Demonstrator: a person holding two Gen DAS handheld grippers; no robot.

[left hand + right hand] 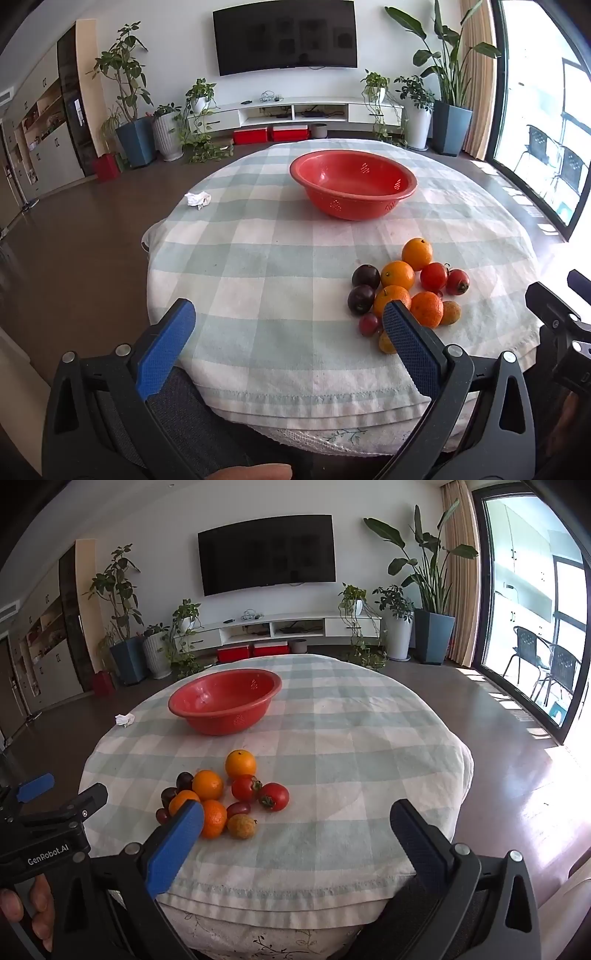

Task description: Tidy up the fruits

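On the near half of the checked tablecloth (332, 738) – a cluster of fruit (221, 797): oranges, red persimmon-like fruit, dark plums, a speckled yellowish one. In the left wrist view the left gripper (288, 325) has its right finger covering part of one orange and a small fruit below it; the right gripper (295, 823) has its left finger overlapping two oranges. Both sets of jaws stand wide apart, nothing between them. Red perforated bowl (225, 701) sits farther back, apart from the fruit. Crumpled white tissue (197, 199) near the left edge – TV and potted plants behind
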